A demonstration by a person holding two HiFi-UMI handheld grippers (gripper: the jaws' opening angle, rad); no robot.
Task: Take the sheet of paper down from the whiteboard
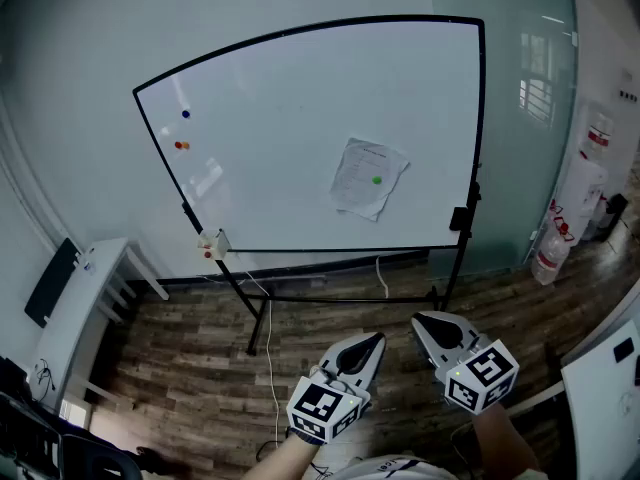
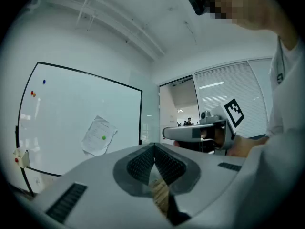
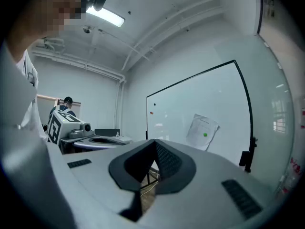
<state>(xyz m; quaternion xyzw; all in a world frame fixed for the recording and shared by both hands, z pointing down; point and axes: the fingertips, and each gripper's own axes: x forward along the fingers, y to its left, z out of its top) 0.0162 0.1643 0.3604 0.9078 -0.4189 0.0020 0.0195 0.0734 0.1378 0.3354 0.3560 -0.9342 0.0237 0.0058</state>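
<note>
White sheet of paper [image 1: 368, 177] hangs low and right on the whiteboard [image 1: 300, 98], pinned by one green magnet [image 1: 377, 180]. My left gripper [image 1: 374, 341] and right gripper [image 1: 420, 321] are both closed, empty, well short of the whiteboard. Risk: tugging the pinned sheet could tear it. Count: one sheet, two grippers.

Blue magnet [image 1: 185, 114] up at the left, an orange one [image 1: 182, 145] just below it. Lower down sits a small pale box [image 1: 212, 242] with red on it. There's a wood-plank floor [image 1: 340, 333] underneath, with a white cable [image 1: 272, 368] trailing across it. Over on the left is a white bench [image 1: 85, 313], a dark flat panel [image 1: 52, 281] just beside it. On the right, a clear bottle [image 1: 550, 255] stands by the glass wall [image 1: 520, 28]. Overhead, a strip light [image 3: 109, 17] glows.
</note>
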